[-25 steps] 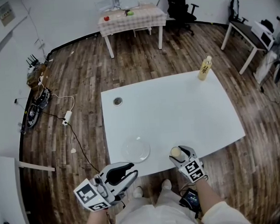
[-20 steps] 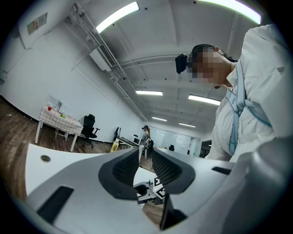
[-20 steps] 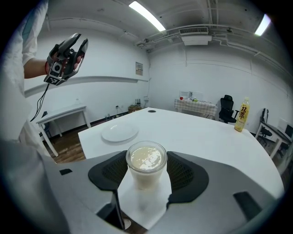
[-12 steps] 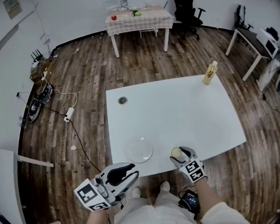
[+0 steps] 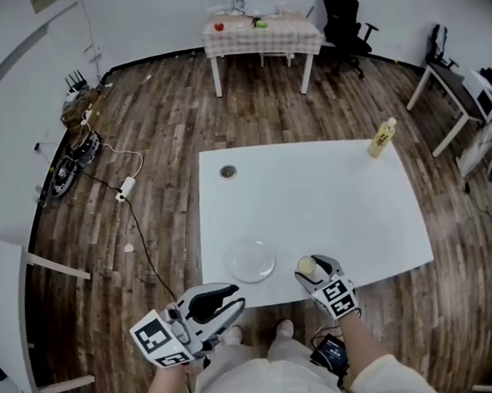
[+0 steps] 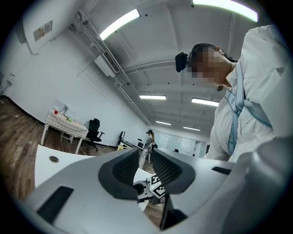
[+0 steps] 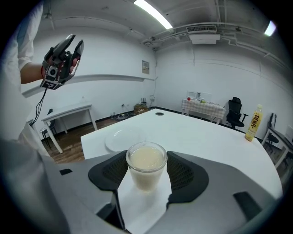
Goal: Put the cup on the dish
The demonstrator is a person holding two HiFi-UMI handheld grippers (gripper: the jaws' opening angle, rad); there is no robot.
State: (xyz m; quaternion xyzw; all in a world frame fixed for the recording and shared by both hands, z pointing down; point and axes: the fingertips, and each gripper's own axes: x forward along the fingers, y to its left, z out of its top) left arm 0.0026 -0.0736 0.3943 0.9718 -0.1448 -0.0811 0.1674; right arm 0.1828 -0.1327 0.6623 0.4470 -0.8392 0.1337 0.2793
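Note:
A clear cup [image 5: 306,267] of creamy drink stands near the front edge of the white table [image 5: 312,196]. My right gripper [image 5: 312,270] is shut on it. In the right gripper view the cup [image 7: 146,172] sits between both black pads [image 7: 183,172], touching each. The clear round dish [image 5: 250,260] lies on the table just left of the cup, a short gap away, and the dish [image 7: 122,138] also shows ahead-left of the cup. My left gripper [image 5: 234,300] hovers off the table's front-left corner, jaws a narrow gap apart and holding nothing [image 6: 145,157].
A yellow bottle [image 5: 383,137] stands at the table's far right corner. A small round hole [image 5: 228,172] sits near the far left corner. Beyond are a chequered table [image 5: 261,31], an office chair [image 5: 347,15] and cables [image 5: 81,156] on the wooden floor.
The head view has swung, so the table sits further right in frame. The cup in my right gripper is slightly closer to the dish. The left gripper has stayed put.

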